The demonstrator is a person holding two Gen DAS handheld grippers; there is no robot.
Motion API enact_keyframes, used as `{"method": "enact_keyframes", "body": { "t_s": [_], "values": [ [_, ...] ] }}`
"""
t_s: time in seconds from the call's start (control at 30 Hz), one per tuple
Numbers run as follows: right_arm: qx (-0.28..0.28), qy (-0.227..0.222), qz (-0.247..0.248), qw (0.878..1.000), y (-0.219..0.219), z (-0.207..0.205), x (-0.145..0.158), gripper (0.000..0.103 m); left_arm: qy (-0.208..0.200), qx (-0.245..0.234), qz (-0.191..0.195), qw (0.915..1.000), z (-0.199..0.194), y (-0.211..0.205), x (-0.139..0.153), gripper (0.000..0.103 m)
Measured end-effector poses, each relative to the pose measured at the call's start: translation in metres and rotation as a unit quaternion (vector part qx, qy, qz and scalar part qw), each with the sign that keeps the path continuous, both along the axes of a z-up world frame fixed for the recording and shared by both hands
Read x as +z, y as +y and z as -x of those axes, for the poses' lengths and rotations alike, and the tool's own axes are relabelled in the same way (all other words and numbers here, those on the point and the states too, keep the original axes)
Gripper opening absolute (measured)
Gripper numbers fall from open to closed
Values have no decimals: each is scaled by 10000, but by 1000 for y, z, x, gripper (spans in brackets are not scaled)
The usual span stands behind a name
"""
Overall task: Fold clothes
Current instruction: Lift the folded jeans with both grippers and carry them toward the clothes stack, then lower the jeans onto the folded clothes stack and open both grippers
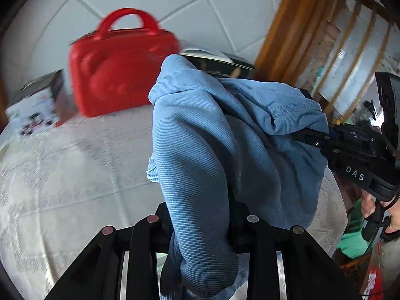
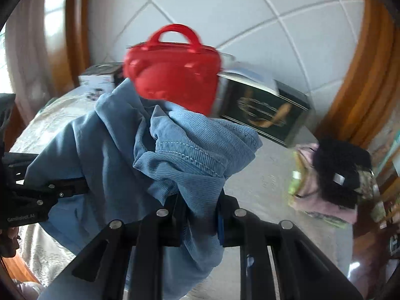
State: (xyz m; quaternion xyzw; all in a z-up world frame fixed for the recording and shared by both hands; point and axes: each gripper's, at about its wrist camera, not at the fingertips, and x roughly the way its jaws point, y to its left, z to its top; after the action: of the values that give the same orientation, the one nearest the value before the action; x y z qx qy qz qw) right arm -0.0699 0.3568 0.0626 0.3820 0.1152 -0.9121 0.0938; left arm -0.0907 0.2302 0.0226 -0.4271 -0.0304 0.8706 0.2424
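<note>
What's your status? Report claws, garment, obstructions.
Both claws, left and right, shut on blue garment, lifted. Red bag, boxes behind. Nothing blocking.

- Garment [image 1: 200,135]: blue, finely ribbed, paler stitched hem.
- Bag [image 1: 120,67]: bright red.
- Worktop [image 1: 62,170] cover: off-white, faint lace pattern.
- Box [image 2: 262,115]: black with gold ornament.
- Wall tiles [image 2: 225,7]: white.

Both wrist cams close, angled down; share red bag [image 1: 122,72].

White letters "DAS" stand on the right tool [image 1: 302,135]; "GenRobot.AI", blurred, stands on the left tool [image 2: 82,187].
</note>
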Motion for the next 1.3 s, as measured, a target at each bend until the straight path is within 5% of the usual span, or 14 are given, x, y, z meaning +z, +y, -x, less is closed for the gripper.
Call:
{"method": "enact_keyframes", "body": {
  "t_s": [0.33,0.63,0.87,0.97,1.03,1.07,1.23,1.3],
  "values": [
    [-213,356,-109,9991,142,44,46,18,86,-246,-156,9995,49,141,24,31],
    [38,547,-421,9976,320,135,103,18,189,-123,-606,9979,140,332,64,32],
    [-20,-66,-147,9999,418,226,75,18,-222,-26,-392,9990,215,427,34,35],
    [-135,-448,-36,9989,440,261,33,22,-429,144,204,9988,236,452,-4,46],
    [-288,-649,-45,9975,450,276,1,29,-403,299,811,9954,243,463,-23,84],
    [-342,-721,9,9968,454,282,-13,37,-365,384,1116,9923,243,466,-32,92],
    [-537,-628,302,9961,467,282,-29,53,-177,313,1250,9915,231,459,-28,98],
    [-616,-490,273,9965,470,272,-21,68,-99,253,1281,9914,219,452,-19,98]
  ]
}}
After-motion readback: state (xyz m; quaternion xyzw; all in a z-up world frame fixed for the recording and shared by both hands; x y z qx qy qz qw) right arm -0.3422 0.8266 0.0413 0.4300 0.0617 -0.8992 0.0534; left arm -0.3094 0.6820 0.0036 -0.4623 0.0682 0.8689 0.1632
